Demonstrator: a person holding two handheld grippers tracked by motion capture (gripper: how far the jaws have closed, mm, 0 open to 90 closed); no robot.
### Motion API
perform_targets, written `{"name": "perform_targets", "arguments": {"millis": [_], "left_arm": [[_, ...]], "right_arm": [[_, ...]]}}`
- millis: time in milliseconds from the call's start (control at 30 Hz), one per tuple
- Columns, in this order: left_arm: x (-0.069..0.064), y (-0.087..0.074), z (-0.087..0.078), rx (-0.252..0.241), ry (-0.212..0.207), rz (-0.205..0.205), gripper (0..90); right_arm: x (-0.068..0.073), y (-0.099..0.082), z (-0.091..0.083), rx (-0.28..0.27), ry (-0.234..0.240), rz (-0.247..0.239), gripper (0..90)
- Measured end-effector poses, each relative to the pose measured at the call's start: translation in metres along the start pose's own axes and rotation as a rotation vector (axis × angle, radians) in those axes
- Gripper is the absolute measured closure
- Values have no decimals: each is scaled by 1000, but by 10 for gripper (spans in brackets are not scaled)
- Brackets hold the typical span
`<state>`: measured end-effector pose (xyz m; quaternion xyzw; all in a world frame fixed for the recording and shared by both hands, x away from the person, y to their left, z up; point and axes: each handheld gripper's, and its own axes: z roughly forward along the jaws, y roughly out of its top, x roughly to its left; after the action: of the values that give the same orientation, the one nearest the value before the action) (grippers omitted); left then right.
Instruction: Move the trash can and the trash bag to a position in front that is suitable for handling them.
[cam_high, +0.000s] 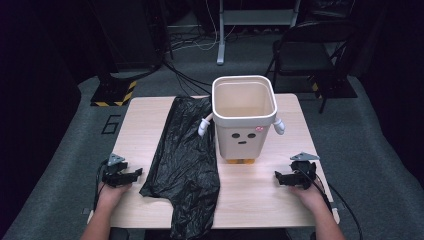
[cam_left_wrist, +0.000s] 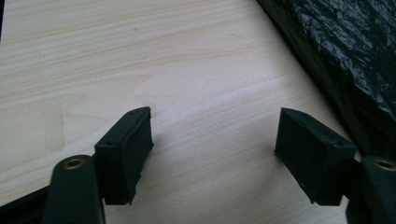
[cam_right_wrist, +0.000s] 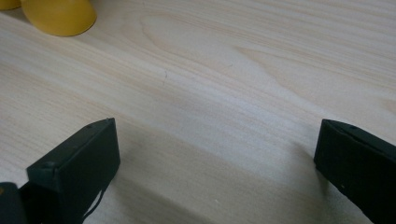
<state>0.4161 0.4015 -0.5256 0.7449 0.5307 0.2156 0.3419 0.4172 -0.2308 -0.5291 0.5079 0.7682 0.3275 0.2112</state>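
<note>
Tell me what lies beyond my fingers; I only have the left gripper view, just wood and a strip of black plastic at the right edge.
Observer: That strip is a black bin bag, spread flat from the table's far side to its near edge, where it hangs over.
Operator: Name what stands beside it.
Observer: A cream waste bin with a face, small white arms and yellow feet, upright and with nothing inside that I can see.
Operator: Report the other gripper.
Observer: The right gripper rests on the table near the bin's feet, open, nothing between its fingers.
</note>
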Motion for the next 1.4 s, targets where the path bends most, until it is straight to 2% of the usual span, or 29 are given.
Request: {"name": "perform_targets", "arguments": {"millis": [33, 67, 100, 133, 200, 433, 467, 667, 867, 900, 1000, 1100, 1133, 1167, 1200, 1333, 1400], "left_arm": [[1, 0, 0, 0, -5, -11, 284], [1, 0, -1, -1, -6, -28, 287], [1, 0, -1, -1, -6, -28, 305], [3, 2, -4, 17, -9, -57, 332], [3, 2, -6, 22, -29, -80, 346], [-8, 10, -16, -22, -64, -83, 366], [-15, 12, -18, -33, -87, -81, 365], [-39, 19, -13, -20, -132, -14, 362], [-49, 19, -1, 50, -166, 15, 374], [-50, 19, 1, 63, -160, 21, 394], [-51, 18, 5, 103, -175, 24, 493], [-53, 18, 5, 103, -174, 34, 600], [-54, 18, 4, 113, -172, 66, 661], [-55, 18, 4, 117, -164, 81, 701], [-55, 17, 3, 119, -167, 76, 757], [-50, 14, -1, 137, -181, 39, 856], [-45, 13, -5, 147, -161, 39, 880]], "right_arm": [[-1, 0, 0, -1, 3, -16, 0], [1, -1, -1, 6, 3, 5, 0], [0, -1, -2, 6, 6, -17, 0], [0, -2, -2, 5, 5, -18, 0], [1, -2, -2, 6, 3, -16, 0], [1, -2, -2, 6, 6, -15, 0], [1, -2, -2, 6, 6, -16, 0], [1, -2, -2, 6, 6, -16, 0], [2, -2, -2, 5, 10, -23, 0], [2, -2, -2, 5, 11, -23, 0], [2, -2, -2, 5, 12, -25, 0], [2, -2, -2, 5, 13, -26, 0], [2, -2, -2, 4, 14, -31, 0], [2, -2, -2, 5, 15, -26, 0], [3, -2, -2, 2, 11, -17, 0], [3, -2, -2, 0, 8, -20, 0], [3, -2, -2, -1, 8, -20, 0]]}}
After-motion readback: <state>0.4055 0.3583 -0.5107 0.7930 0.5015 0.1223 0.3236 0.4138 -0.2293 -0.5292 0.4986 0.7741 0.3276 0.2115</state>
